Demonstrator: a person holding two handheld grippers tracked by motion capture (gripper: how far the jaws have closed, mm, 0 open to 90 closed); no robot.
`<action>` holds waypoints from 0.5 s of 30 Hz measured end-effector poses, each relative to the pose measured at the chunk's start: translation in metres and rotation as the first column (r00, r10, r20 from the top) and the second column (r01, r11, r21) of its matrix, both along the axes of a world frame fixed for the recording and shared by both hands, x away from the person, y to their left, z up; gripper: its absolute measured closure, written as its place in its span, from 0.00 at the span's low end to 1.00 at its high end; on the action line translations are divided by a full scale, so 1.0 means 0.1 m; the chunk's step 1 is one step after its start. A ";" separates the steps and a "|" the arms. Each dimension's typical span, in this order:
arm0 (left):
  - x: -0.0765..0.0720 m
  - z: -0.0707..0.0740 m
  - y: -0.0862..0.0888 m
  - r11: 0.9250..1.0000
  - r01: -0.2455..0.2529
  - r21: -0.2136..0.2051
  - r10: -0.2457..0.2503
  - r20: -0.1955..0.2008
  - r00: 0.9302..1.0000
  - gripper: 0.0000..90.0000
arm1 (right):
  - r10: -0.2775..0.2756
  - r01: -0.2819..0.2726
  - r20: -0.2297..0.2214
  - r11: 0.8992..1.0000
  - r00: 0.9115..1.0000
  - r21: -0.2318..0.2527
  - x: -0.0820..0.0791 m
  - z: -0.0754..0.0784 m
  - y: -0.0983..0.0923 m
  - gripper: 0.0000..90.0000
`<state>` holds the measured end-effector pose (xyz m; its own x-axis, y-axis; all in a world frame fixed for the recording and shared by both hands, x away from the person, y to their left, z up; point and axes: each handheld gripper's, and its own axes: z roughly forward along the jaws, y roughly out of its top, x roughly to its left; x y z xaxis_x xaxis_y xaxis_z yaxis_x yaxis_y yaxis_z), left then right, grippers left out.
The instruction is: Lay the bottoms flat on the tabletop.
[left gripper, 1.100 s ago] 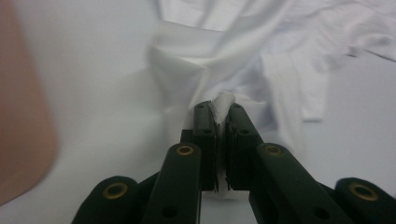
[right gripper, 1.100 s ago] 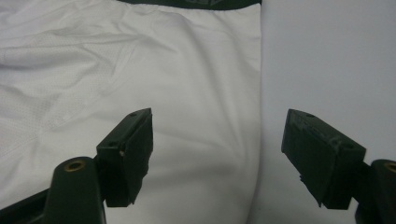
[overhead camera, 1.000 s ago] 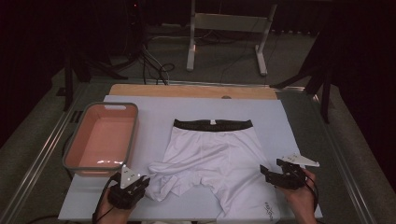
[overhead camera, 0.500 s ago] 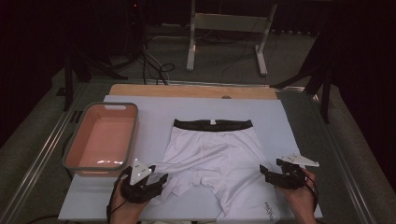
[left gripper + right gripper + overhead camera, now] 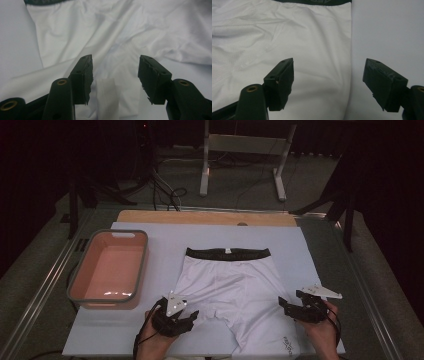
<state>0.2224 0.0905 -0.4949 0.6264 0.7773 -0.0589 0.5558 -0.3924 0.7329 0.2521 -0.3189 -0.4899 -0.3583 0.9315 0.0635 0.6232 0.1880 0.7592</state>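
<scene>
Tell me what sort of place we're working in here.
Likely a lab or studio recording setup, not a home: a white-covered table under a fixed camera, metal stand legs and loose cables on the dark floor behind.

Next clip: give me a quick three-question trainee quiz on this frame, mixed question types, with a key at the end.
1. True or false: the white fabric shorts with a dark waistband lie inside the pink plastic basin with a grey rim.
2. Which gripper sits at the garment's outer side edge? A) left gripper B) right gripper
3. Fill in: in the left gripper view, the jaws stand ____ over the cloth, pressing on nothing.

Key
1. False: the shorts lie flat on the pale table cover, beside the basin.
2. B
3. open
</scene>
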 end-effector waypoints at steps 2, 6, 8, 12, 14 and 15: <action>0.02 -0.06 -0.01 1.000 -0.005 0.024 0.006 -0.017 1.000 0.54 | 0.001 -0.001 0.000 1.000 1.000 0.000 0.00 0.00 0.00 0.28; 0.05 -0.13 -0.01 0.999 0.001 0.054 0.001 -0.047 0.999 0.65 | -0.002 0.002 0.002 1.000 1.000 0.003 0.00 0.00 0.00 0.28; 0.05 -0.14 0.00 0.998 0.006 0.056 -0.002 -0.058 0.998 0.78 | -0.002 0.002 0.002 1.000 1.000 0.003 0.00 0.00 0.00 0.28; 0.01 -0.09 0.02 0.998 0.033 0.045 -0.030 -0.061 0.998 0.93 | -0.002 0.002 -0.001 1.000 1.000 0.005 -0.01 0.00 -0.01 0.28; -0.03 -0.05 0.04 0.998 0.051 0.029 -0.049 -0.064 0.997 0.94 | -0.001 0.001 -0.003 1.000 1.000 0.005 0.00 0.00 -0.02 0.28; -0.05 -0.03 0.05 0.998 0.056 0.019 -0.055 -0.063 0.997 0.94 | -0.001 0.001 -0.003 1.000 1.000 0.006 0.00 0.00 -0.02 0.28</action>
<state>0.2174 0.0953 -0.4983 0.6642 0.7429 -0.0835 0.5771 -0.4386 0.6889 0.2517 -0.3205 -0.4895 -0.3573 0.9313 0.0702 0.6258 0.1829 0.7582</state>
